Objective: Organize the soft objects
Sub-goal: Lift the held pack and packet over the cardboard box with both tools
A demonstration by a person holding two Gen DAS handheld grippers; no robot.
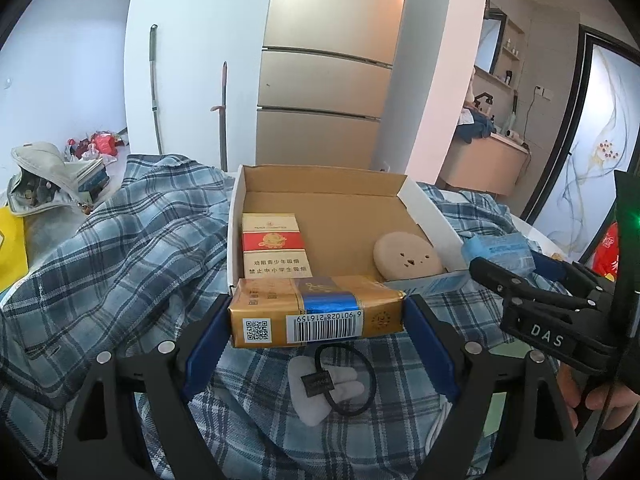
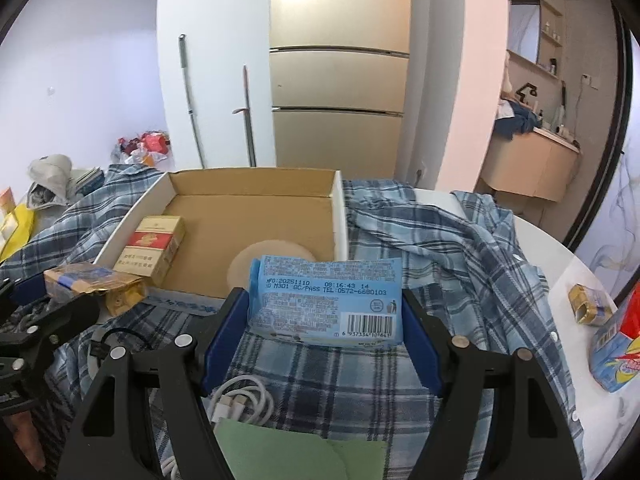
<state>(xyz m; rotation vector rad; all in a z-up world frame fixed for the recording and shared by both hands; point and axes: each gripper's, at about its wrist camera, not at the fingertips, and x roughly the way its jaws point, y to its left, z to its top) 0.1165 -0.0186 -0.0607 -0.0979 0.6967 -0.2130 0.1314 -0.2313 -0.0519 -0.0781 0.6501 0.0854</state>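
An open cardboard box (image 1: 340,216) (image 2: 256,212) lies on a blue plaid shirt (image 1: 132,232) (image 2: 440,248). Inside are a red and gold cigarette pack (image 1: 274,246) (image 2: 154,248) and a round beige puff (image 1: 408,256) (image 2: 272,254). My left gripper (image 1: 316,312) is shut on a gold soft cigarette pack (image 1: 316,312) (image 2: 92,284), held at the box's near edge. My right gripper (image 2: 326,308) is shut on a blue tissue pack (image 2: 326,300) (image 1: 500,252), held at the box's near right corner.
A black hair tie (image 1: 344,380) lies on a white cloth piece (image 1: 312,396) under my left gripper. A white cable (image 2: 240,400) and green paper (image 2: 288,452) lie near me. A crumpled gold pack (image 2: 590,306) and a blue packet (image 2: 616,356) sit on the white table at right.
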